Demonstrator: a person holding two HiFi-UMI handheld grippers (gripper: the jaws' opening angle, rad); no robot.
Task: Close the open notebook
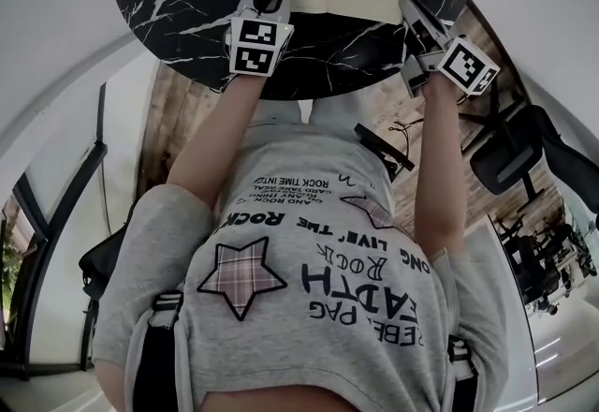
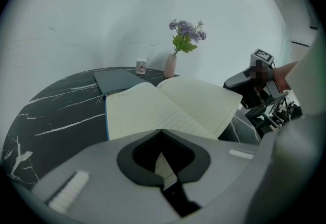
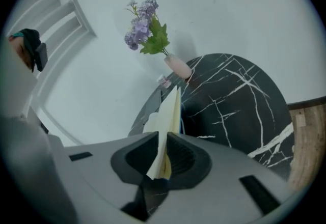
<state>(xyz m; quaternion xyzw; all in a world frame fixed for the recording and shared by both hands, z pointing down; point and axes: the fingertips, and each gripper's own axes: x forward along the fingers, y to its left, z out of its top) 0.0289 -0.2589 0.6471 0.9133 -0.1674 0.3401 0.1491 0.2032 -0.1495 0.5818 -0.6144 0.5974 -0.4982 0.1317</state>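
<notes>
1. Roughly mid-table on the black marble table (image 2: pixel 51 116): notebook (image 2: pixel 168 108), open, lined pages up. Left half flat, right half raised off the top.
2. Handling, by judgement: light, thin-leaved, floppy. Single leaves prone to bending and fanning, and the cover is the stiffer carrier. Likely to skate on the smooth top if pushed sideways. Not fragile, but quick to crease.
3. Best hold, by judgement: outer edge of the right half, with cover and the whole stack of leaves together, far from the spine. Then swing over the spine as a hinge.
4. Right gripper (image 3: pixel 164 141): clamped on that right edge. Cream leaves and a sliver of blue cover pinched edge-on between the pads, standing nearly upright ahead of the jaws. A few leaves apparently splaying off the stack.
5. Left gripper (image 2: pixel 161 134): jaws drawn almost together at the near edge of the left half, with a strip of lined page in the slit. Reads as a pinch steadying that side. Pinch or mere rest is hard to separate.
6. Pose: both forearms stretched forward over the table edge in the head view. Left gripper tipped down onto the page. Right gripper at the notebook's right side, wrist rolled to match the lifted half.
7. Far side: vase of purple flowers (image 2: pixel 170 65), small cup (image 2: pixel 141 66), closed dark book (image 2: pixel 118 80) near the notebook's far-left corner.
</notes>
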